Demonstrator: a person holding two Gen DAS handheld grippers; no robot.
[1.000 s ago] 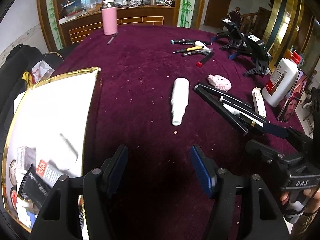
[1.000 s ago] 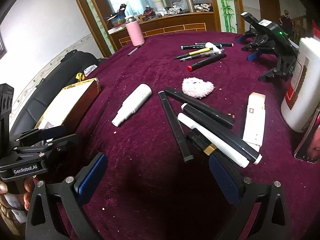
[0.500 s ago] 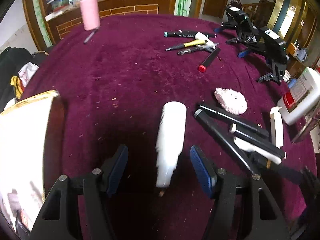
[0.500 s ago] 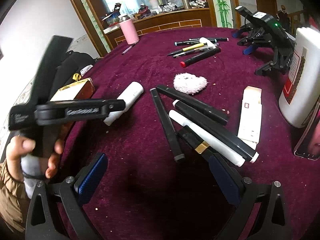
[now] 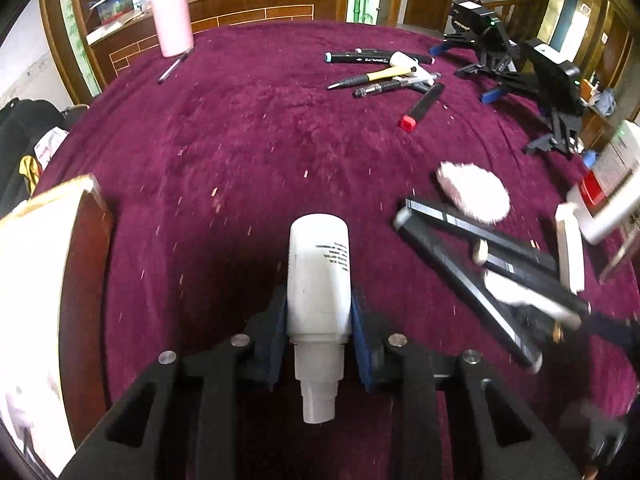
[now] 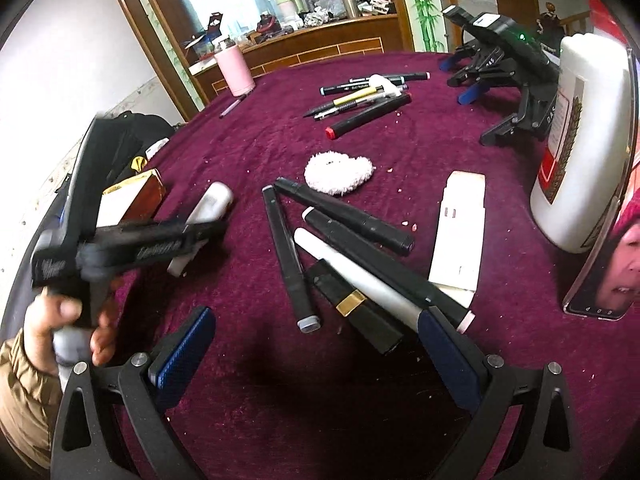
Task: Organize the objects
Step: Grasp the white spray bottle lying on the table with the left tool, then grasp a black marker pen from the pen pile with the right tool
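Note:
A white bottle [image 5: 319, 264] lies on the maroon tablecloth [image 5: 240, 140] with its nozzle toward me. My left gripper [image 5: 319, 306] is closing its jaws, and the blue pads press both sides of the bottle's shoulder. The right wrist view shows the same bottle [image 6: 212, 202] partly hidden behind the left gripper [image 6: 132, 246], which a hand [image 6: 68, 320] holds. My right gripper [image 6: 316, 322] is open above a pile of black and white markers [image 6: 348, 224]; nothing sits between its pads.
A gold-edged box [image 5: 44, 280] stands at the left. A fluffy pink pad [image 6: 338, 172], a flat white case [image 6: 460, 232], a big white jug [image 6: 580, 140] and a propped phone [image 6: 600, 272] sit right. Pens [image 6: 360, 100], a pink tumbler [image 6: 236, 72] and spare grippers [image 6: 508, 64] lie farther back.
My left gripper moved forward and down over the white bottle, then closed from wide open onto it. The right gripper stayed open over the markers.

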